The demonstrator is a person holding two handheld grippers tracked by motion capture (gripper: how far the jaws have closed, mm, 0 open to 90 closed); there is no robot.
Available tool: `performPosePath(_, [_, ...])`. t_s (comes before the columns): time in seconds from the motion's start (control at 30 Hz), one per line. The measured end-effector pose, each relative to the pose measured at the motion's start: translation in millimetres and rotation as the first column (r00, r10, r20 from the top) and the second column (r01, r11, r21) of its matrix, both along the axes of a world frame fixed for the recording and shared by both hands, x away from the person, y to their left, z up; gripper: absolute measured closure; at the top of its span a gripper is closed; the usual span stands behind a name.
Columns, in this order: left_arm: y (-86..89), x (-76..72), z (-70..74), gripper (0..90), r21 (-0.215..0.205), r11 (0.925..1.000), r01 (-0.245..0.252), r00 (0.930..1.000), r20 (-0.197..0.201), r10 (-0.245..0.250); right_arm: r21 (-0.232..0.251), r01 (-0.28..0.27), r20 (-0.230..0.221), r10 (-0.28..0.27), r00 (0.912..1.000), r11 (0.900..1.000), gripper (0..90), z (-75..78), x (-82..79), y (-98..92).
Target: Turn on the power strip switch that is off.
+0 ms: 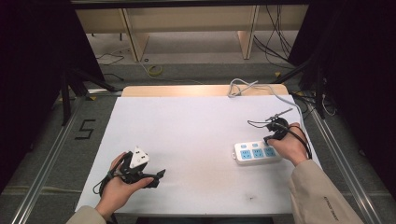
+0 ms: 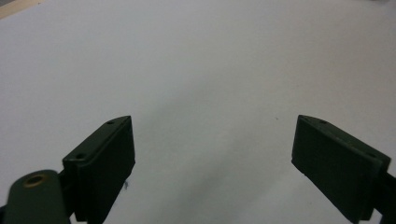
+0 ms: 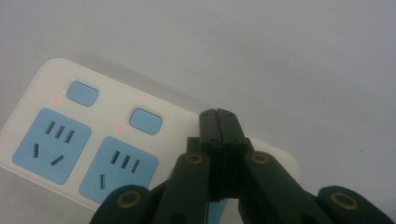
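A white power strip (image 1: pixel 256 152) with blue sockets and blue switches lies on the right half of the white table (image 1: pixel 196 140). My right gripper (image 1: pixel 271 138) hovers over its right end, jaws pressed together with nothing between them. In the right gripper view the shut tips (image 3: pixel 218 116) sit just above the strip (image 3: pixel 84 140), beside the second blue switch (image 3: pixel 145 121); two small red lamps glow near the switches. My left gripper (image 1: pixel 159 176) rests low at the front left, jaws wide apart over bare table, as the left gripper view (image 2: pixel 212 158) shows.
A white cable (image 1: pixel 243 87) runs from the far table edge down the right side toward the strip. A wooden board (image 1: pixel 187 90) lies beyond the white sheet. Metal rails and dark stands flank the table on both sides.
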State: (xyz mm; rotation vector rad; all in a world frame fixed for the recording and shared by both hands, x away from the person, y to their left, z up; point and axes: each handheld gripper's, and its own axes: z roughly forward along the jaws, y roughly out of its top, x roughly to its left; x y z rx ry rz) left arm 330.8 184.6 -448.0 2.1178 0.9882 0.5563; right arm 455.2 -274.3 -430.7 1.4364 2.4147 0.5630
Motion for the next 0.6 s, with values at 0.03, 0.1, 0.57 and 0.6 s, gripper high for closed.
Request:
performPosePath(0.03, [0.0,0.0,0.0,12.9,0.0,1.0,0.0,1.0,0.0,0.0,-0.002,0.003,-0.002,-0.003,1.0,1.0,90.0,0.2,-0.1,0.5])
performPosePath(0.1, [0.0,0.0,0.0,12.9,0.0,1.0,0.0,1.0,0.0,0.0,-0.007,0.002,-0.006,-0.002,1.0,1.0,90.0,0.4,-0.3,0.7])
performPosePath(0.57, [-0.1,0.0,-0.1,12.9,-0.001,1.0,0.0,1.0,-0.001,0.0,-0.028,0.006,-0.011,-0.007,0.9999,1.0,90.0,-0.4,0.0,2.3])
performPosePath(0.6, [0.1,0.0,0.0,12.9,0.003,1.0,0.003,1.0,-0.002,-0.003,-0.027,0.007,-0.011,-0.007,0.9999,1.0,90.0,-0.4,0.1,2.0])
